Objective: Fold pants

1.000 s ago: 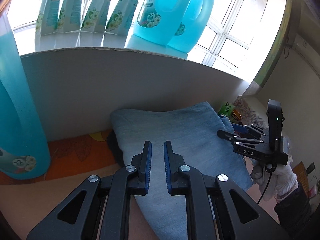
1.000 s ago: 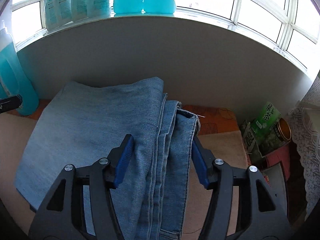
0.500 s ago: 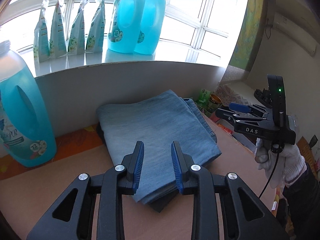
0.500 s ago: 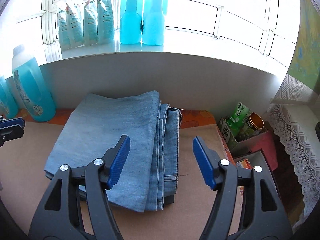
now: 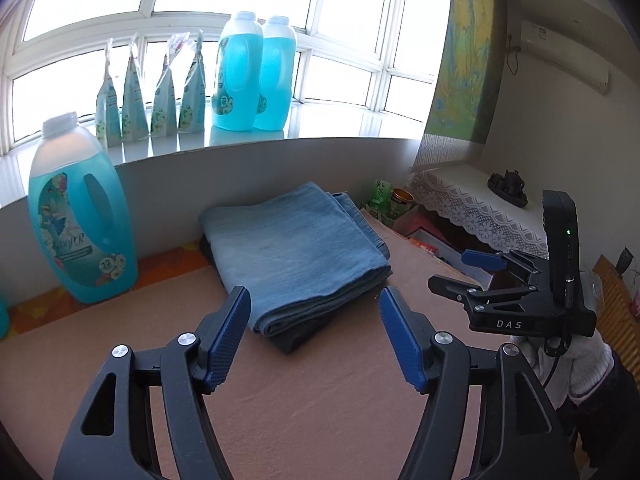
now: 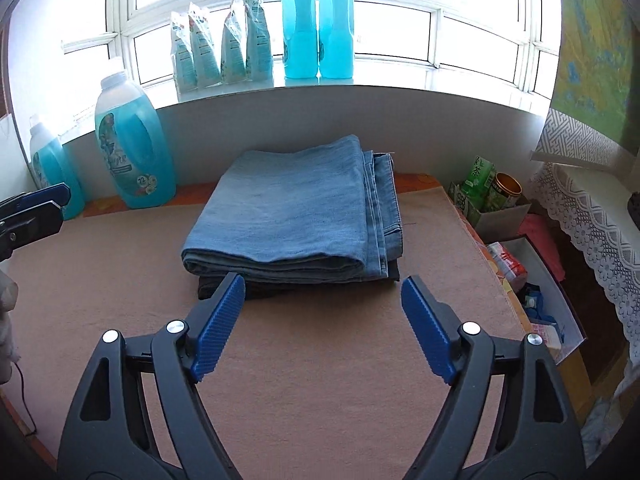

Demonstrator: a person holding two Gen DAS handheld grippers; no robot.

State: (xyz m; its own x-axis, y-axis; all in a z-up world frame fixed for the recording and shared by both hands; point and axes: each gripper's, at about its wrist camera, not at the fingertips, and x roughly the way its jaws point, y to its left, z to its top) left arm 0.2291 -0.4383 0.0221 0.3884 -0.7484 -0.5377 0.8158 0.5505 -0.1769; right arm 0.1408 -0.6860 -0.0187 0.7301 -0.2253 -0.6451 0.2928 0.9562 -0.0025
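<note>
The blue denim pants [image 6: 296, 216] lie folded in a neat rectangle on a dark folded garment [image 6: 256, 290] at the back of the tan table [image 6: 320, 380]. They also show in the left wrist view [image 5: 296, 252]. My left gripper [image 5: 314, 336] is open and empty, held above the table in front of the stack. My right gripper [image 6: 320, 324] is open and empty, also in front of the stack and apart from it. The right gripper shows at the right of the left wrist view [image 5: 472, 270].
A large blue detergent bottle [image 6: 132, 152] stands left of the pants against the grey wall. More bottles [image 6: 318, 20] and pouches [image 6: 220, 48] line the windowsill. Boxes and tins [image 6: 492, 196] sit off the table's right edge beside a lace-covered shelf [image 6: 600, 232].
Both grippers have pulled back and up from the pants. My left gripper went from nearly shut to wide open. My right gripper stayed open. The folded pants stay in place.
</note>
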